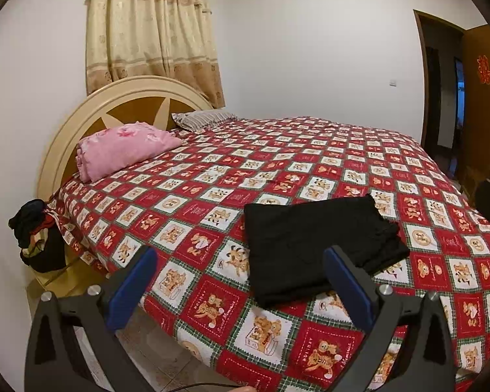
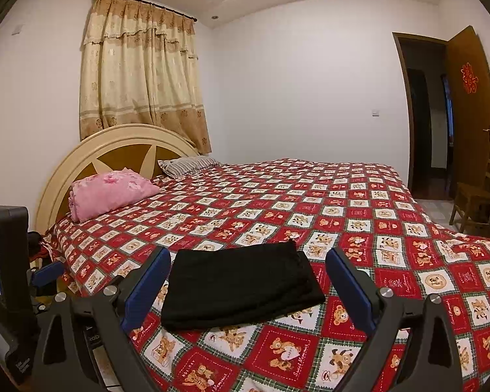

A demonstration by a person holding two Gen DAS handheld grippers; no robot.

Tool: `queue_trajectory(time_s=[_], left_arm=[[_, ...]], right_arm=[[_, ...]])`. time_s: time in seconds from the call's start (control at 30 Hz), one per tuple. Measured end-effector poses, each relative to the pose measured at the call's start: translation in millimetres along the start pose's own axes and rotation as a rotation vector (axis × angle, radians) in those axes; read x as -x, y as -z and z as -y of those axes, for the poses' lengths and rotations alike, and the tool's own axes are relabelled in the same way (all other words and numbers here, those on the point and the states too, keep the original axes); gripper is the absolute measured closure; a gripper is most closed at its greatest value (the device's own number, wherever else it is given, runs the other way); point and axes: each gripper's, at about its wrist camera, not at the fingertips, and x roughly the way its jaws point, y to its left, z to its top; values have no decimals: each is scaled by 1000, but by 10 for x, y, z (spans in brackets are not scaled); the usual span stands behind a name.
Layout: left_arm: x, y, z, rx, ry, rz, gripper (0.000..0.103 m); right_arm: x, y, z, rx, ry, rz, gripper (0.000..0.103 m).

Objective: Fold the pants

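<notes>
Black pants (image 1: 313, 245) lie folded into a flat rectangle near the front edge of the bed (image 1: 277, 163). In the left wrist view my left gripper (image 1: 241, 258) hangs above and in front of them, jaws wide open and empty, its right blue pad (image 1: 346, 277) overlapping the bundle's near corner in the picture. The right wrist view shows the same pants (image 2: 241, 287) framed between the spread jaws of my right gripper (image 2: 248, 261), which is open, holds nothing and stays clear of the cloth. The left gripper's body (image 2: 6, 281) shows at that view's left edge.
The bed has a red patchwork bear quilt (image 2: 359, 212). A pink folded blanket (image 1: 124, 147) and a striped pillow (image 1: 202, 119) lie by the round headboard (image 1: 114, 104). Dark clothes (image 1: 36, 232) are piled left of the bed. A wooden chair (image 2: 477, 192) stands by the open door (image 2: 470, 107).
</notes>
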Motion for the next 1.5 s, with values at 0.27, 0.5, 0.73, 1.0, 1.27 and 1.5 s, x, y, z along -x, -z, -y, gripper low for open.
queue_trajectory(time_s=[0.27, 0.5, 0.73, 1.0, 1.27, 1.5], left_arm=[[3, 11, -7, -10, -2, -2, 0], [-25, 26, 14, -28, -14, -9, 0], [-29, 26, 27, -31, -14, -12, 0], [-48, 53, 27, -33, -13, -20, 0], [-63, 58, 18, -37, -14, -20, 0], [-66, 87, 10, -55, -23, -14, 0]], right_arm=[[-1, 37, 22, -3, 8, -4, 7], [-9, 56, 42, -19, 27, -5, 7], [-23, 57, 66, -33, 37, -10, 7], [-31, 56, 80, -38, 42, -18, 7], [-34, 61, 86, -37, 43, -19, 7], [-39, 79, 95, -37, 51, -19, 7]])
